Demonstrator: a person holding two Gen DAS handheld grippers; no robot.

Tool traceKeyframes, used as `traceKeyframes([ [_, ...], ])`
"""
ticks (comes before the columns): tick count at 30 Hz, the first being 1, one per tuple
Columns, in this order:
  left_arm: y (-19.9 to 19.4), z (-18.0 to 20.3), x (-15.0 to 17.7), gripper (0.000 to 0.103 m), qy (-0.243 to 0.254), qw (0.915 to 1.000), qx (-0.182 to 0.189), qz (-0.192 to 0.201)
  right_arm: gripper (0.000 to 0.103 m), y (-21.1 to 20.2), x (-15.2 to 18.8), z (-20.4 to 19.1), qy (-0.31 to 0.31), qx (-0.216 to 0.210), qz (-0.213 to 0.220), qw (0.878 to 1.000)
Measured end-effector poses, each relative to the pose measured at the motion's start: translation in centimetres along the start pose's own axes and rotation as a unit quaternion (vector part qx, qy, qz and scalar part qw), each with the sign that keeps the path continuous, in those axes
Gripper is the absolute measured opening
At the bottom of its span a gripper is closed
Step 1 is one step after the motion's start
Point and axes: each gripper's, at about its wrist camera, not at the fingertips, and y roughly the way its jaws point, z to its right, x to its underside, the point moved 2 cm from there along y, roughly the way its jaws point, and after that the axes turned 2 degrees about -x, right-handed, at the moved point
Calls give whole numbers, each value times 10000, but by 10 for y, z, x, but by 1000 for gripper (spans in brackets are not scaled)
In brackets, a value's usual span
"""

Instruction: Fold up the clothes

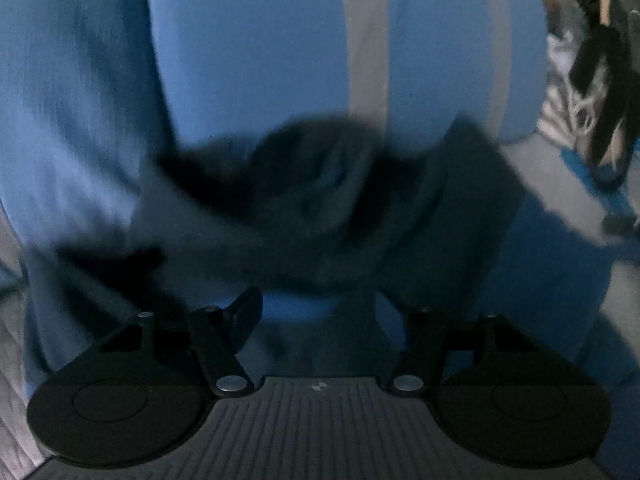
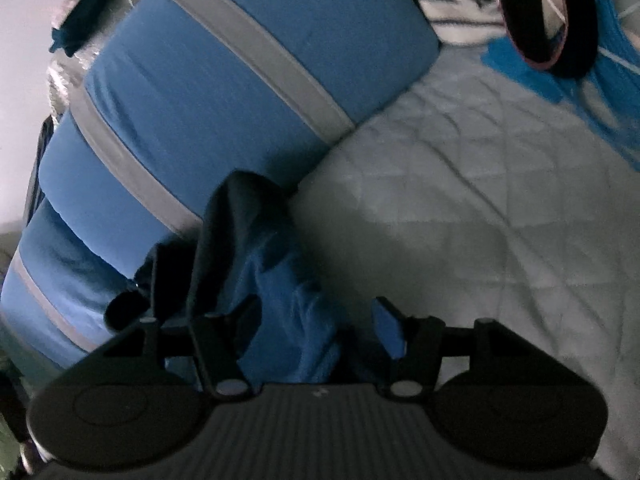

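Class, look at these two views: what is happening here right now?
A person is folding a blue garment with grey stripes on a pale quilted bed cover, using a pair of tongs in each hand. The right tongs stand open over a dark-edged fold of the cloth. The left tongs are open too; that view is blurred.

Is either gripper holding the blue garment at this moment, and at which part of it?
Neither holds it. The right gripper is open, with blue garment cloth loose between its fingers. The left gripper is open too.
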Motion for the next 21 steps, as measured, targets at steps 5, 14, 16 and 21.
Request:
traceKeyframes([
  [5,20,-4,14,29,22,9996,-188,-205,74,-1,-2,3,77,93,-13,9999],
  [14,1,-32,19,1,-426,9890,-1387,286,74,-7,-9,2,-124,386,165,9990],
  [16,-6,-36,20,3,-603,9904,-1211,279,74,-7,-10,2,-107,400,177,9990],
  [21,-40,-28,28,50,-1032,9890,-901,564,78,-6,-11,1,-123,452,169,9988],
])
